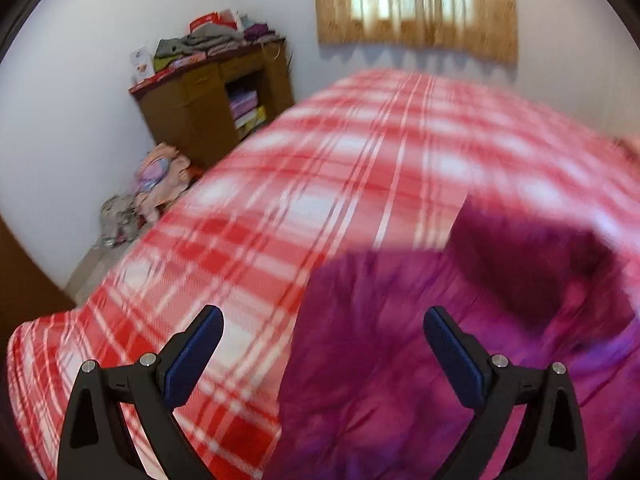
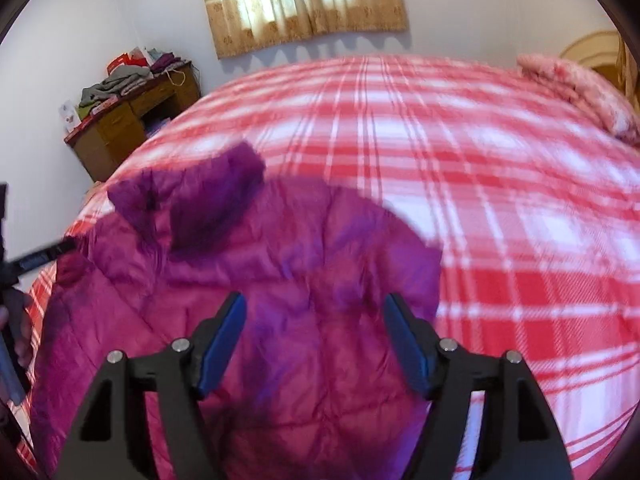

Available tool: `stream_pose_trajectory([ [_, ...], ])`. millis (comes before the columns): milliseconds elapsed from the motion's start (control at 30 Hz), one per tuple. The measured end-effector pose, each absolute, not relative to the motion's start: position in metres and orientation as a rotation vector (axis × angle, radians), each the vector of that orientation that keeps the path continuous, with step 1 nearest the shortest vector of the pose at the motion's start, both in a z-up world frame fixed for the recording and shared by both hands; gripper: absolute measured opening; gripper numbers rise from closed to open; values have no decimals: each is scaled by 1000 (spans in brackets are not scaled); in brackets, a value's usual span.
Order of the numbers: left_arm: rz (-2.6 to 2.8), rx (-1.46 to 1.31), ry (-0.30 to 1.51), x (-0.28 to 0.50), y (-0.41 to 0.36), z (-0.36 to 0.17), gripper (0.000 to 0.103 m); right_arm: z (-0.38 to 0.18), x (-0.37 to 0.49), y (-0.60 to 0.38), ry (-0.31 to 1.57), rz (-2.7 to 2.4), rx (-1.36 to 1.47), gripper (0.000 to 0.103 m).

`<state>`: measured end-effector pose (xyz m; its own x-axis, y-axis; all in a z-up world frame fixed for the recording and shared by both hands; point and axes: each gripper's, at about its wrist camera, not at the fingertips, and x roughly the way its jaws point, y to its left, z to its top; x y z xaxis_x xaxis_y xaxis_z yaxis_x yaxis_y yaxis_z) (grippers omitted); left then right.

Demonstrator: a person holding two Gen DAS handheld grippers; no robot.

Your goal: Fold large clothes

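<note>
Mostly blurred, jacket (image 2: pixel 248 320) hem cut off — bed (image 2: pixel 500 200) smeared.

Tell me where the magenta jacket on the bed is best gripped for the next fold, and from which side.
Probably the right edge of the jacket, near the shoulder, coming in from the bare plaid blanket side. That edge lies flat and exposed, so the open right gripper could slide a finger under it. The dark fuzzy collar is bulkier.

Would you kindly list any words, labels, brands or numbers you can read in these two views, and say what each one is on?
No text can be read in either view.
White card leaning beside the wooden desk: printing too small and blurred.
Red packaging on the clothes pile: blurred, unreadable.
Purple jacket and plaid bedspread: no label shows.
</note>
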<state>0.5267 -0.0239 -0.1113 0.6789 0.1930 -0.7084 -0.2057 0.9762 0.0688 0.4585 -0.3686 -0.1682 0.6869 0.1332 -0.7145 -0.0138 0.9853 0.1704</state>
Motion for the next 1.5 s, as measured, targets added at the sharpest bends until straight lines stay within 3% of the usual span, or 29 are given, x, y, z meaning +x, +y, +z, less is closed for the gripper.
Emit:
stream_pose_trajectory([
  [267, 64, -3, 813, 596, -76, -89, 101, -122, 531, -345, 821, 182, 203, 80],
  [600, 25, 153, 896, 639, -101, -153, 99, -159, 592, -316, 937, 186, 110, 81],
  [633, 11, 157, 886, 638, -101, -153, 84, -161, 594, -314, 944, 186, 94, 78],
  [667, -14, 163, 889, 636, -102, -154, 52, -165, 595, -314, 951, 184, 69, 64],
  [700, -75, 155, 921, 635, -101, -157, 34, -167, 594, -314, 956, 188, 48, 46],
  [733, -109, 144, 943, 634, -101, -158, 11, -169, 593, -315, 963, 193, 34, 36],
  [767, -107, 149, 935, 630, -99, -155, 11, -168, 590, -317, 960, 191, 23, 21],
  [867, -127, 159, 835, 604, -92, -140, 10, -162, 574, -322, 913, 201, 5, 15],
  [1033, -134, 186, 753, 563, -85, -139, 9, -160, 546, -322, 841, 199, -73, 11],
  [1300, -99, 255, 789, 547, -86, -183, 8, -193, 531, -325, 866, 164, -137, 9],
  [1500, -129, 194, 792, 538, -79, -165, 14, -204, 531, -321, 872, 139, -183, 9],
])
